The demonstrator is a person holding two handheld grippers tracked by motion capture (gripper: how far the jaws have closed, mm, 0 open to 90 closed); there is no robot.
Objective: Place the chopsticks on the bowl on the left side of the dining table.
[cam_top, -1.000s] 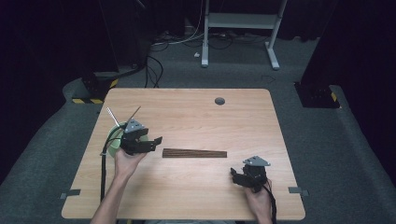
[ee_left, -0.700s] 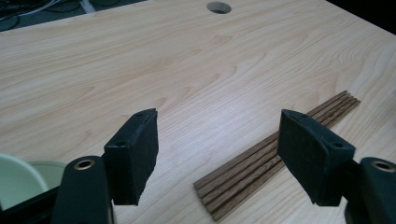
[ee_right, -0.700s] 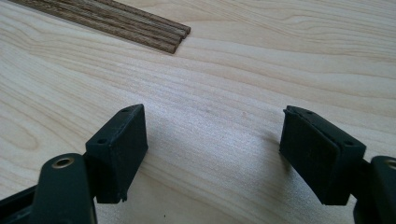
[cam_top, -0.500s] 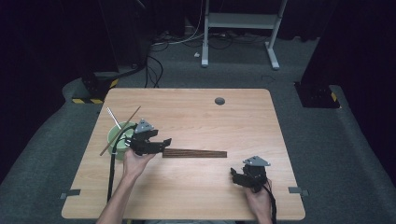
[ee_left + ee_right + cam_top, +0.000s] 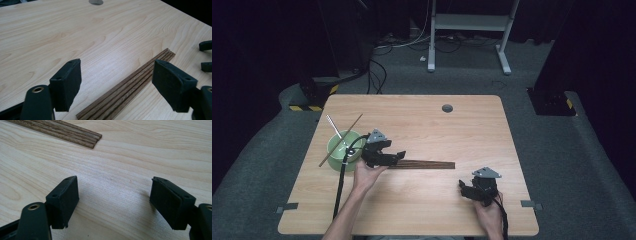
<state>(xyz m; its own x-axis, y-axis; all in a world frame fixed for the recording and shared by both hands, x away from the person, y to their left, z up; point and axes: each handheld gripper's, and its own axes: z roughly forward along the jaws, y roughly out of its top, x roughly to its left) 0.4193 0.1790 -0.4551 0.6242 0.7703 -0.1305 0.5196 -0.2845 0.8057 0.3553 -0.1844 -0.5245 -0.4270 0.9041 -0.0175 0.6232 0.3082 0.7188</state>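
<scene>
Chopsticks, a bundle of dark wooden sticks [image 5: 130, 87], are lying mid-surface. I'm bringing my left gripper [image 5: 398, 156], jaws apart, over their nine-o'clock end; next I judge it needs lowering and closing. Right gripper [image 5: 464, 189] is idling apart at five o'clock.
</scene>
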